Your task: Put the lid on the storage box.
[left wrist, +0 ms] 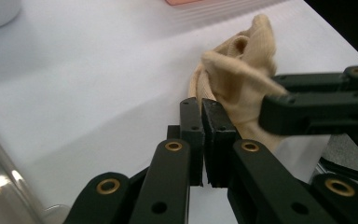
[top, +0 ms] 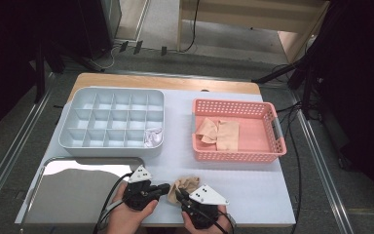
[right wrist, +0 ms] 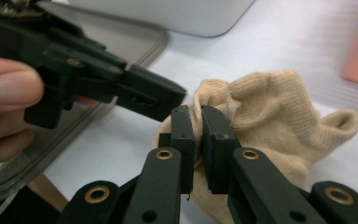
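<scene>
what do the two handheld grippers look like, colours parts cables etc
Both the left gripper and the right gripper are matte black, each with two flat, block-shaped jaws on hinged link arms fixed with brass-coloured rivets. A pale grey three-cornered plate with small dark dots sits on top of each body. A black cable trails back from each toward the person. No sleeves are visible at the wrists.

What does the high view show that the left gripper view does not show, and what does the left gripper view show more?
The high view takes in the grey divided organizer, the pink basket with beige cloth in it, the shiny metal tray, and both hands. The left gripper view gives the close detail: the left gripper has its jaws closed at the edge of the beige sock, and the right gripper bites the sock from the side. Both views share the sock, both grippers and the white table cover.
</scene>
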A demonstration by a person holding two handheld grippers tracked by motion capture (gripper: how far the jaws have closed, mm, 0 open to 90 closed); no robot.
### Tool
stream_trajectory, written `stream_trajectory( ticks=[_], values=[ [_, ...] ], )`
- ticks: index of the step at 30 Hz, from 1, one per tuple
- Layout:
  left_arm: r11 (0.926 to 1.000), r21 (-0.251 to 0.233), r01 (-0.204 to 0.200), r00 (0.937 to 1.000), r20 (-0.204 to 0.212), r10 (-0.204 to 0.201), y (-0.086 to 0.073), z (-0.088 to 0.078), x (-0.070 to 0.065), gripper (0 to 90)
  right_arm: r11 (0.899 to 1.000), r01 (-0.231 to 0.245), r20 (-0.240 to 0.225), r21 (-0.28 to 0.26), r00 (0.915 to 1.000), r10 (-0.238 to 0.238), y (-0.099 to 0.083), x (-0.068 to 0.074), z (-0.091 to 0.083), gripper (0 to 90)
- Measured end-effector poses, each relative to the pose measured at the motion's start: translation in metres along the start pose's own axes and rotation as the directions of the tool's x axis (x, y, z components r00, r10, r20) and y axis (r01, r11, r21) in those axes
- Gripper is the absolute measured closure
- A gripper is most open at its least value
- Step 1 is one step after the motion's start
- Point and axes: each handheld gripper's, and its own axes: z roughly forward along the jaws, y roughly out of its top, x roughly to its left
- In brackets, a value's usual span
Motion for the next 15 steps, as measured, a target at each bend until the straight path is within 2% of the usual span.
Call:
stream_trajectory(
  ticks=[2, 4, 6, 9, 12, 15],
  values=[
    [1.0000, 0.000, -0.001, 1.0000, -0.003, 0.001, 0.000, 0.002, -0.001, 89.0, 1.000, 0.011, -0.019, 0.018, 0.9998, -0.011, -0.001, 0.001, 0.004, 82.6],
    [1.0000, 0.001, -0.001, 0.9999, -0.012, 0.001, -0.001, 0.001, -0.001, 88.5, 0.999, 0.016, -0.060, 0.042, 0.9981, -0.014, -0.003, 0.000, 0.007, 75.4],
    [0.9999, -0.010, 0.005, 0.9999, -0.013, -0.006, 0.000, -0.002, 0.000, 87.4, 0.999, 0.012, -0.082, 0.033, 0.9966, -0.009, -0.004, 0.001, 0.005, 66.7],
    [0.9992, -0.034, 0.018, 0.9996, -0.020, -0.019, 0.000, -0.010, 0.006, 86.1, 1.000, -0.002, -0.112, -0.002, 0.9937, 0.001, -0.002, 0.000, -0.005, 61.3],
    [0.9981, -0.054, 0.032, 0.9993, -0.018, -0.033, 0.000, -0.019, 0.011, 85.9, 0.999, -0.011, -0.110, -0.034, 0.9939, 0.007, -0.001, -0.003, -0.016, 62.3],
    [0.9961, -0.078, 0.041, 0.9989, 0.028, -0.039, -0.001, -0.026, 0.010, 84.9, 0.998, -0.035, -0.074, -0.051, 0.9968, 0.032, -0.001, -0.008, -0.021, 65.2]
  ],
)
